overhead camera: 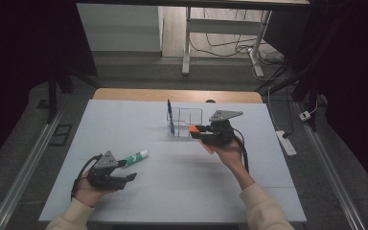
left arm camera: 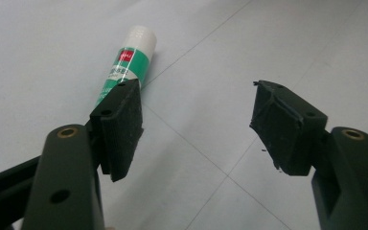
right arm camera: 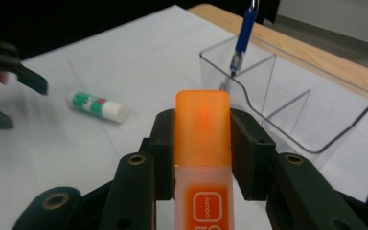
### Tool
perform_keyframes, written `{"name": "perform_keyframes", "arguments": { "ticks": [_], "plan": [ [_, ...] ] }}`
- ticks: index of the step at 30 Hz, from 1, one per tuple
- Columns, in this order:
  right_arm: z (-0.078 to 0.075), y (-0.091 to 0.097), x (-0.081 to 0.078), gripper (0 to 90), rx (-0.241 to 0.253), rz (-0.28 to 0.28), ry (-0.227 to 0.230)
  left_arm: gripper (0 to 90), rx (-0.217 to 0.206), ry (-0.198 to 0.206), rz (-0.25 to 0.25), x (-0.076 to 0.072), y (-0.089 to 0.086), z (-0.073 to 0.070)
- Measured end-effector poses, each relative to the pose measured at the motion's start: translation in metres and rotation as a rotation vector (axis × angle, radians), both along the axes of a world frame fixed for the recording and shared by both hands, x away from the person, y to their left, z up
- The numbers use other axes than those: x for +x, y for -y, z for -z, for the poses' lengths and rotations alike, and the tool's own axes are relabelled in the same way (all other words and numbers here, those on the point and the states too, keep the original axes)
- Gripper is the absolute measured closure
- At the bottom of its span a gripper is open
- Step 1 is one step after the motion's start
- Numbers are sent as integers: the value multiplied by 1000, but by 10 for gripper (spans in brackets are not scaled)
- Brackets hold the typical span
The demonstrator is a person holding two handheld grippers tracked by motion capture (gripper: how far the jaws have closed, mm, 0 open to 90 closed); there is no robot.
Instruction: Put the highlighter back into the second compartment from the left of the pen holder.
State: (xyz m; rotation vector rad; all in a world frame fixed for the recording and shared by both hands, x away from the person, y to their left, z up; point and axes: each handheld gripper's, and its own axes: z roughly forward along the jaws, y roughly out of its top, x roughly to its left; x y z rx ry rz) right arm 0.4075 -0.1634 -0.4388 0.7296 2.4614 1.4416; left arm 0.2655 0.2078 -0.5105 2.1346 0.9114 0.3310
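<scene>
Halfway through tidying the desk stuff into the clear organizer, I'd say

A blue pen (overhead camera: 170, 117) already stands in the left compartment of the clear organizer (overhead camera: 195, 111), which sits toward the far edge of the tabletop (overhead camera: 124, 124), about mid-width. The right gripper (overhead camera: 197, 129) is pinching an orange-capped glue stick (right arm camera: 202, 143) just on the near side of the organizer, cap aimed at it, so that one looks close to going in. The green glue stick (overhead camera: 136, 156) lies flat toward the near-left part of the tabletop, just beyond the left gripper (overhead camera: 127, 178), whose jaws are spread with nothing between them. Plenty of bare surface on all sides, nothing near an edge; the only thing to mind is the organizer's thin walls and that pen.
</scene>
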Motion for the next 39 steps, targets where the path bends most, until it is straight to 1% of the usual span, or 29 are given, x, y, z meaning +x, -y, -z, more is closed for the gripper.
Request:
{"name": "perform_keyframes", "arguments": {
  "ticks": [1, 4, 14, 19, 29, 32, 35, 39],
  "plan": [
    [-2, 0, -1, 639, 8, -3, 8, 350, 1, 0, 0, 0, 0, 0],
    [-6, -1, -5, 639, 9, -6, 38, 349, 1, 0, 0, 0, 0, 0],
    [-14, -1, -9, 639, 30, -5, 73, 349, -1, 1, 0, 0, 0, 0],
    [-16, -2, -11, 639, 41, -10, 80, 343, 2, 2, 0, -1, 1, 0],
    [-17, 0, -9, 639, 50, 3, 89, 343, -3, 1, -1, -1, -1, 0],
    [-15, -3, -8, 639, 46, 1, 89, 343, 5, -3, 2, 0, 0, 1],
    [-15, -6, -7, 639, 41, 1, 93, 343, 3, -1, 3, 0, 0, 1],
    [-16, -9, -6, 639, 58, 6, 97, 344, -6, 5, -2, -1, -1, 0]
  ]
}}
